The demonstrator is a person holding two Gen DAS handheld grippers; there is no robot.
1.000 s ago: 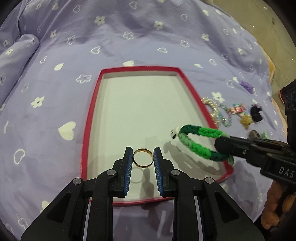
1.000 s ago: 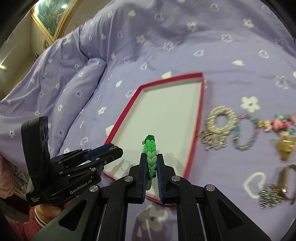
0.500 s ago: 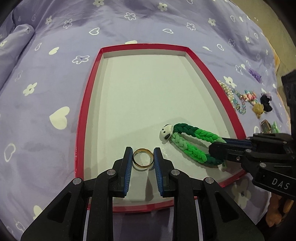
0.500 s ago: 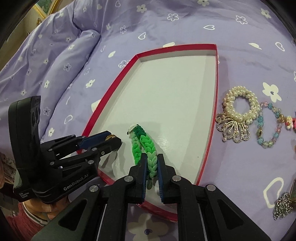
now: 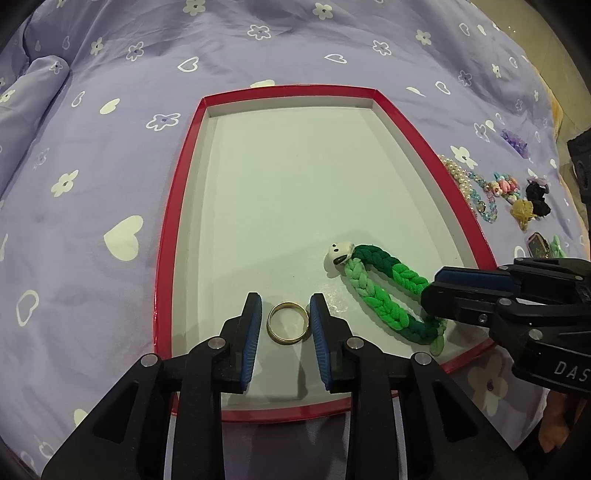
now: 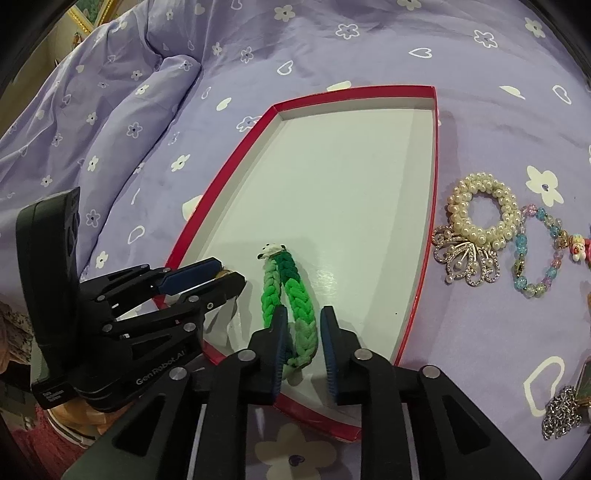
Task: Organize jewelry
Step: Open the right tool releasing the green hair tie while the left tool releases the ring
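Where lettering can be read, it sits on the tool housings: "GenRobot.AI" runs along the black body of the left gripper (image 6: 218,280) in the right wrist view, and "DAS" shows on the body of the right gripper (image 5: 439,291) at the edge of the left wrist view.

Both tools point steeply down into the near end of a red-rimmed tray (image 5: 162,295) with a white floor. The left gripper's jaws are opening; the gold ring (image 5: 288,322) lies flat on the tray floor between the blue pads (image 5: 251,332), with a sliver of gap on each side, so it is not gripped. The right gripper's jaws are opening too; the green braided bracelet (image 6: 291,295) lies on the tray floor with its near loop between the pads, the right pad clear of it, and whether the left pad touches it I cannot tell. Its white charm (image 5: 340,254) points toward the tray's middle.

Just beyond the tray's right rim, on the bed, lie a pearl bracelet (image 6: 480,210) touching a rhinestone brooch (image 6: 465,258), and next to them a pastel bead bracelet (image 6: 535,254). Farther right, small pieces are too blurred to name.

Everything rests on a lilac bedspread (image 5: 110,147) printed with white hearts and flowers, bunched into a fold at the far left. A gilt frame (image 6: 92,11) shows in the top corner.
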